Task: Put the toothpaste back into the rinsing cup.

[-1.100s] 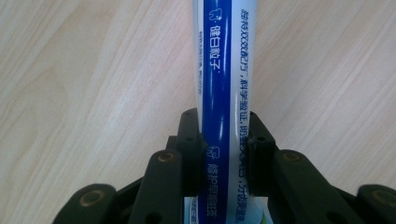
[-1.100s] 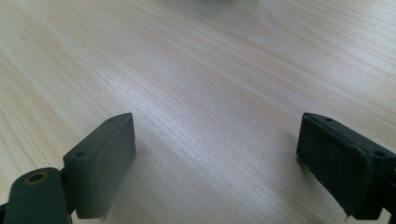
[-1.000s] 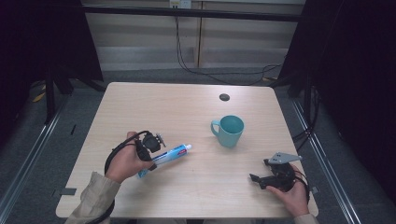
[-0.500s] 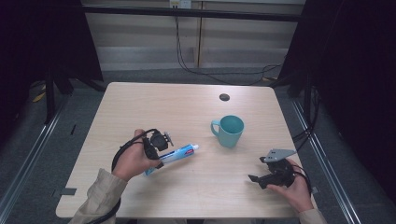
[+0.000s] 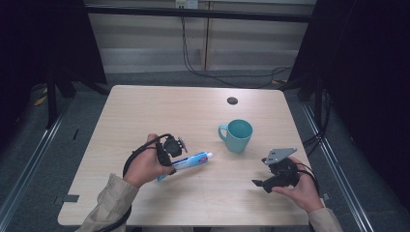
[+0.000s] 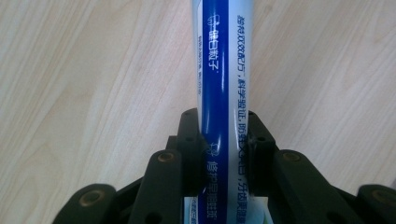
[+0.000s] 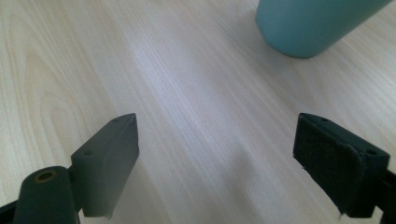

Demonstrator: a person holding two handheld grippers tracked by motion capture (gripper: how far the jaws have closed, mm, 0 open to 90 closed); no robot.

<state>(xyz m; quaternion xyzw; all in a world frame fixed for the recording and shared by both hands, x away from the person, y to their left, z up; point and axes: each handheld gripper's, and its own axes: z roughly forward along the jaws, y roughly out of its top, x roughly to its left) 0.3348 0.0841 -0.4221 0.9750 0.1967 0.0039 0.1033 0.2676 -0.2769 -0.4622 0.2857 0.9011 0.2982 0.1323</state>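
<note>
Pale wood grain runs across the table (image 5: 145, 111), and over on its left side the left gripper (image 5: 170, 147) sits in the person's left hand (image 5: 145, 166), jaws clamped tight on a blue-and-white toothpaste tube (image 5: 186, 162). In the left gripper view the tube (image 6: 222, 93) runs straight up between the two black jaws, squeezed on both flanks, white print along its blue stripe, with bare table beneath it. From above, the tube lies at a slant, capped end pointing right toward the teal mug (image 5: 238, 135), which stands upright near the middle of the table with its handle facing left, clear of the tube's tip. A small dark disc (image 5: 232, 100) sits beyond the mug near the far edge. On to the right side: the right gripper (image 5: 261, 182) rests in the right hand (image 5: 300, 191), grey plate on top, jaws spread wide apart with nothing between them. The right gripper view has the mug's base (image 7: 317, 23) ahead, well beyond the jaws.
</note>
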